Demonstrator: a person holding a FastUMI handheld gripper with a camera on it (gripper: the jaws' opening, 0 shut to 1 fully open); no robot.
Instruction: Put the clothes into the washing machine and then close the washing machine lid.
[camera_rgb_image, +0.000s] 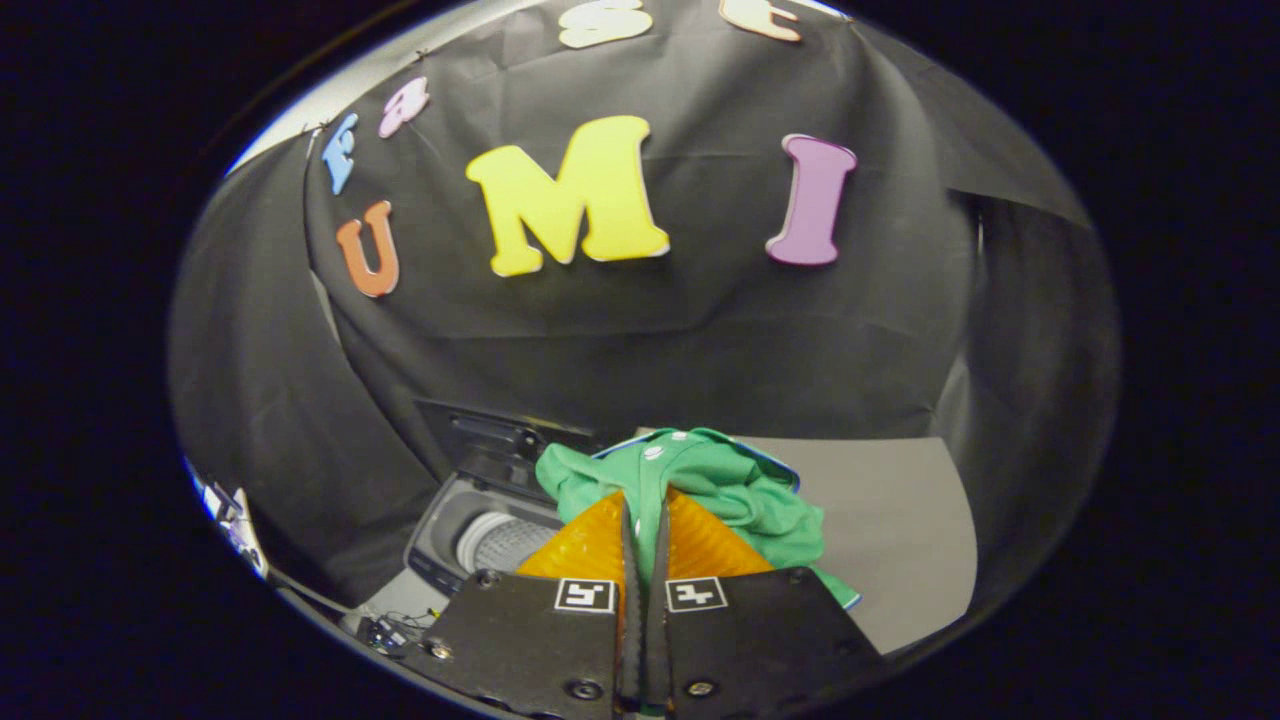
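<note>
My gripper (645, 515) is shut on a green garment (720, 490) with a white and blue trim. The cloth is pinched between the two orange fingers (585, 545) and bunches up just ahead of them, hanging off to their right. Below and to the left of the fingers stands the washing machine (455, 535), its dark lid (500, 440) raised behind the opening. Inside it I see the ribbed pale drum (505, 540). The garment hangs above the machine's right edge and the grey surface.
A grey tabletop (890, 530) spreads to the right of the machine, beyond the garment. Black cloth walls close in behind and on both sides. Some small cables and gear (385, 632) lie on the floor left of the fingers.
</note>
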